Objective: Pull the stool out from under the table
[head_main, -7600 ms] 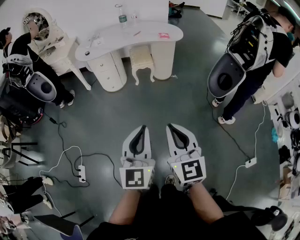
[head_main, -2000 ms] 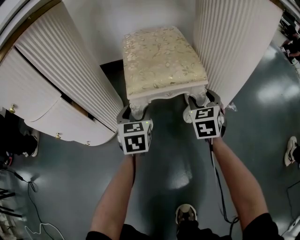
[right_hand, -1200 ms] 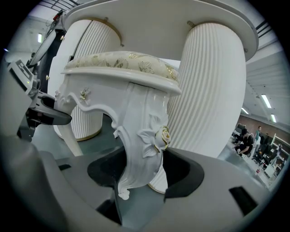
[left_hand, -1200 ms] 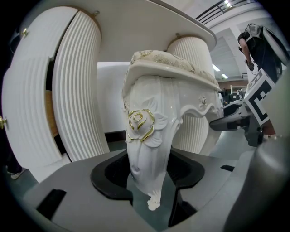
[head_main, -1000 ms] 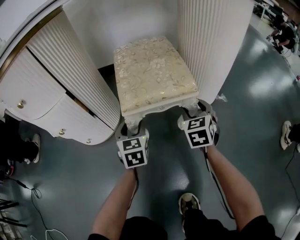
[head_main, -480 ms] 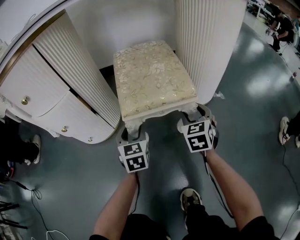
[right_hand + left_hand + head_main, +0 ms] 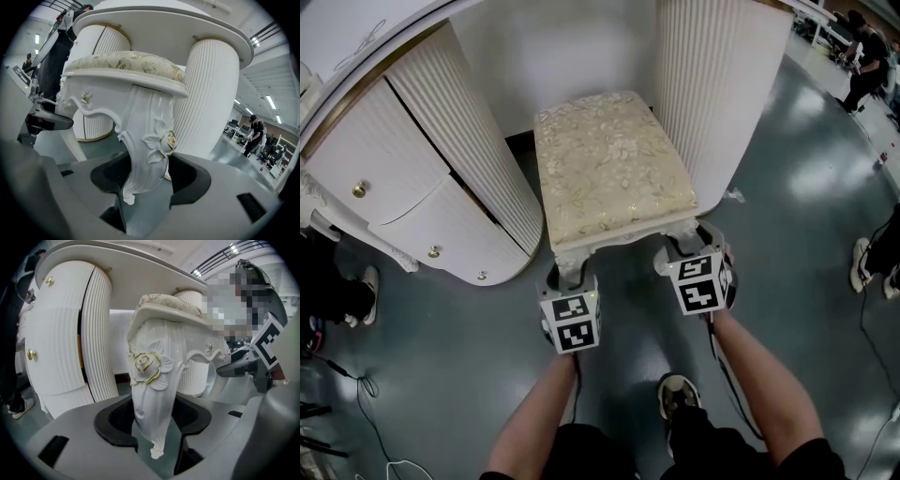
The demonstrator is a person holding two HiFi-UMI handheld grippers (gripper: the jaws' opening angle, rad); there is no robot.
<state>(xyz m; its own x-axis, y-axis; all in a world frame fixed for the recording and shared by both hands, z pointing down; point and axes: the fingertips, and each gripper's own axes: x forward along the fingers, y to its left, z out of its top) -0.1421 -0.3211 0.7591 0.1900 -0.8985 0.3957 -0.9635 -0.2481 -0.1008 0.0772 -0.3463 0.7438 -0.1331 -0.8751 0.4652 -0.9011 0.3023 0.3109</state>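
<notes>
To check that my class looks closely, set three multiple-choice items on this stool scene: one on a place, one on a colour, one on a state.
1. Where is the stool?
A on the table
B between the two pedestals
C behind the drawers

2. The rose on the leg is edged in:
A gold
B blue
C red

3. The left gripper and right gripper are:
A open above the cushion
B on the floor
C each shut on a front leg

Answers:
1 B: ribbed pedestals flank it in the head view.
2 A: gold lines rim the petals.
3 C: each gripper view shows a leg clamped between its jaws.
</notes>
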